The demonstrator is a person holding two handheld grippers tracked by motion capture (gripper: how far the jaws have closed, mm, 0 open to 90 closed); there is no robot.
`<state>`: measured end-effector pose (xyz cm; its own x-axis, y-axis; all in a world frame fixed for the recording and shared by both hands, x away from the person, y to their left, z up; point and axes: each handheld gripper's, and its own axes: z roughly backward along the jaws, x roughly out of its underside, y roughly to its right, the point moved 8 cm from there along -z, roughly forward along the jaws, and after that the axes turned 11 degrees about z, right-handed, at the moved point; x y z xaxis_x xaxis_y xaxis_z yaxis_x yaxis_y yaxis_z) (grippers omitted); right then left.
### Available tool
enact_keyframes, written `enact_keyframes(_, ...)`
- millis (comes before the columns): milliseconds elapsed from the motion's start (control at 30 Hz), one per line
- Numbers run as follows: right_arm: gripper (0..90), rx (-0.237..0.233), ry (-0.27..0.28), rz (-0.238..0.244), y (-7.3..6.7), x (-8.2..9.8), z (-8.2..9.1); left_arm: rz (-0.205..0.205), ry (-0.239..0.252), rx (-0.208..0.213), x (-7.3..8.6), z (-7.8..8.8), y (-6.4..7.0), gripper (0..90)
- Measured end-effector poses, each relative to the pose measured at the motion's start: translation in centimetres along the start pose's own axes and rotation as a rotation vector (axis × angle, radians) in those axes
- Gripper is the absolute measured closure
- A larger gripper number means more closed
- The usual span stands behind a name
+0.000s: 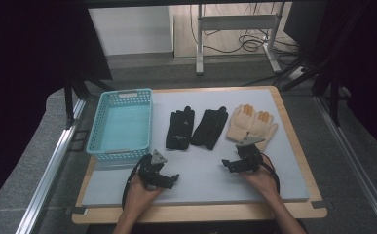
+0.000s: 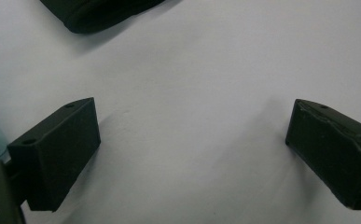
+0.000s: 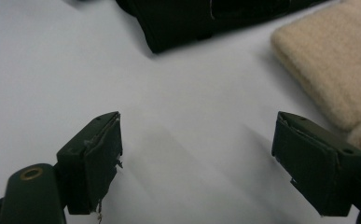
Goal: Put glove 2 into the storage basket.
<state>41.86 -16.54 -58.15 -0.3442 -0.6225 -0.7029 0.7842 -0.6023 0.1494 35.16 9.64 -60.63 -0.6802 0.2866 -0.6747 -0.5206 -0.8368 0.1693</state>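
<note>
Two black gloves (image 1: 180,128) (image 1: 209,127) lie side by side on the white mat, and a pair of cream gloves (image 1: 252,124) with orange fingertips lies to their right. My left gripper (image 1: 167,181) rests low on the mat below the basket's near corner, jaws wide apart with nothing between them (image 2: 192,144); a black glove's cuff (image 2: 99,14) lies ahead of it. My right gripper (image 1: 230,165) sits just in front of the cream gloves, open and empty (image 3: 197,154), with a black glove (image 3: 206,18) ahead and a cream cuff (image 3: 327,65) to its right.
A turquoise plastic basket (image 1: 99,127), empty, stands on the mat's left side. The white mat (image 1: 200,183) lies on a wooden board (image 1: 200,212). Metal rails run along both sides, and a table frame with cables stands on the floor beyond.
</note>
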Motion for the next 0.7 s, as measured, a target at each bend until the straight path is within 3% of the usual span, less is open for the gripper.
enact_keyframes(500,16.3,-0.023,0.042,-0.030,1.1,-3.3,-0.8,-0.001,0.002,-0.001,0.0,0.0,0.0,3.4)
enact_keyframes(700,16.2,-0.032,0.031,-0.040,1.6,-4.4,-1.6,-0.001,0.002,-0.001,0.0,0.0,0.0,3.4)
